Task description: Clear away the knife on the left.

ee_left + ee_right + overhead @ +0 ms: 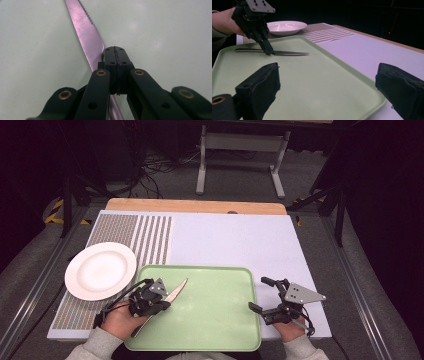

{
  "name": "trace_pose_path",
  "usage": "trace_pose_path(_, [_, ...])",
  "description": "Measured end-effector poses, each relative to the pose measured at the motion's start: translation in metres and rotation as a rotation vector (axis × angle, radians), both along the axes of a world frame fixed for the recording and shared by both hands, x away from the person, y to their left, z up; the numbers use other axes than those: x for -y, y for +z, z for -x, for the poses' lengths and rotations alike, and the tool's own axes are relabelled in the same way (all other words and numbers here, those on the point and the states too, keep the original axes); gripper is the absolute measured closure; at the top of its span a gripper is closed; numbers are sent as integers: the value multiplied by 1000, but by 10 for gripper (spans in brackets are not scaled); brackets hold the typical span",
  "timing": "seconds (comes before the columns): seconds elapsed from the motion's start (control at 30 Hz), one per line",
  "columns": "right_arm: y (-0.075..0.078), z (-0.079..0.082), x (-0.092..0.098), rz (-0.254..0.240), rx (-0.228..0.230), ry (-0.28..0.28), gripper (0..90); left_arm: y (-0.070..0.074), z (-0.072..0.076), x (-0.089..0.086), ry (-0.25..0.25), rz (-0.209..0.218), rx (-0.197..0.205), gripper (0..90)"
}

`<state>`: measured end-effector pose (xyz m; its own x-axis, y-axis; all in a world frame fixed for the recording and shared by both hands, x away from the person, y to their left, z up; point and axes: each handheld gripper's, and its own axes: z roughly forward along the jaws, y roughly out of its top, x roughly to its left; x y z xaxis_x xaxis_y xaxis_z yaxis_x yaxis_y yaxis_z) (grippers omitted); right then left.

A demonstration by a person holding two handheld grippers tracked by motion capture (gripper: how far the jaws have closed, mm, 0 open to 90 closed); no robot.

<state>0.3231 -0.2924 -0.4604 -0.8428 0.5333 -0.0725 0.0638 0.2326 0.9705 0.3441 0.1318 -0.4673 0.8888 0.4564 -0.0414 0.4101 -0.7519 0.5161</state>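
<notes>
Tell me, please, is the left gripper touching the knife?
Touching: in the right gripper view the left gripper has its shut jaws clamped on the knife.

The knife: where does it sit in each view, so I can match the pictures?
High view: knife at the green tray's left side, in the shut left claw.
Left gripper view: blade runs up-left from the jaws.
Right gripper view: it lies level at upper left.
Shared landmark: the green tray.

**Tray mostly open, knife at its left**

The tray (220,320) lies bare through its middle and right. The knife (176,292) crosses its left part under the left gripper (162,306). A plate (100,270) sits just beyond the tray's left corner.
</notes>
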Motion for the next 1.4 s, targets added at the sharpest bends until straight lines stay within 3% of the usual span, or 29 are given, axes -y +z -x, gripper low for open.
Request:
trace_pose_path(0.7, [1, 0, 1, 2, 1, -4, 62, 0, -5, -17, 80, 6, -27, 898])
trace_pose_path(0.9, [1, 1, 1, 3, 2, -4, 62, 0, -7, -22, 121, 22, -51, 898])
trace_pose_path(1.2, [1, 1, 2, 3, 3, -5, 62, 0, -6, -28, 172, 1, -54, 898])
trace_pose_path(1.4, [1, 0, 2, 2, 4, -6, 62, 0, -7, -33, 179, 7, -62, 898])
